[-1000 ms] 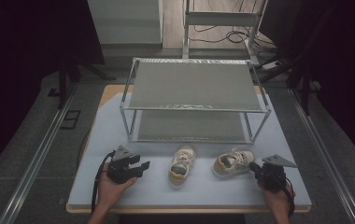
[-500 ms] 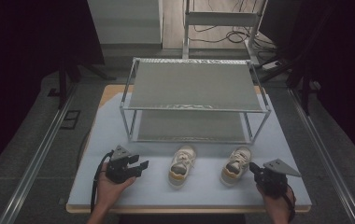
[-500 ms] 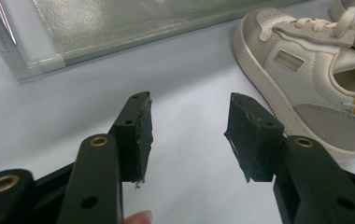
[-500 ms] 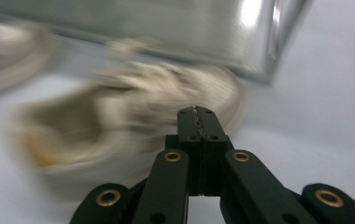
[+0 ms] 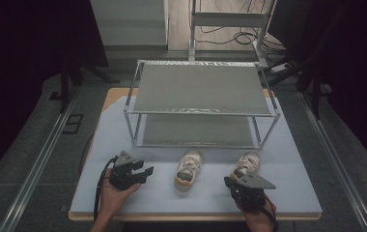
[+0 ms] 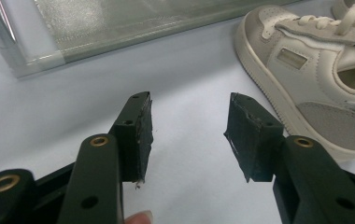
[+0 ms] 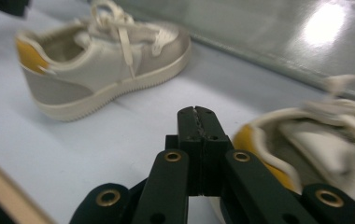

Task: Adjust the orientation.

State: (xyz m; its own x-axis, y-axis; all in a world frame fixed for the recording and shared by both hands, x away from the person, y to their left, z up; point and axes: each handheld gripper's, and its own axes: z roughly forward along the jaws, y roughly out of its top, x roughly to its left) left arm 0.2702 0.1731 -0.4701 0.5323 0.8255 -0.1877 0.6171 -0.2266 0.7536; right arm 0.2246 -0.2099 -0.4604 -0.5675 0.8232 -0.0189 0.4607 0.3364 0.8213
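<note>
- The right gripper (image 7: 199, 112) had its jaws pressed together, holding nothing.
- One beige sneaker (image 7: 96, 60) lay far left on the pale table (image 7: 133, 135).
- A second, blurred sneaker (image 7: 315, 140) sat just right of the jaws.

Dim surround, lit table, one blurred shoe

High view: dark edges, pale grey-blue table mat (image 5: 288, 164) evenly lit from above, soft shadows. Right gripper view: glare spot on the silver metal shelf panel (image 7: 325, 23), near cream-and-yellow sneaker (image 7: 315, 140) motion-blurred, far cream low-top sneaker (image 7: 105, 65) slightly soft. Left gripper view sharp, bright
</note>
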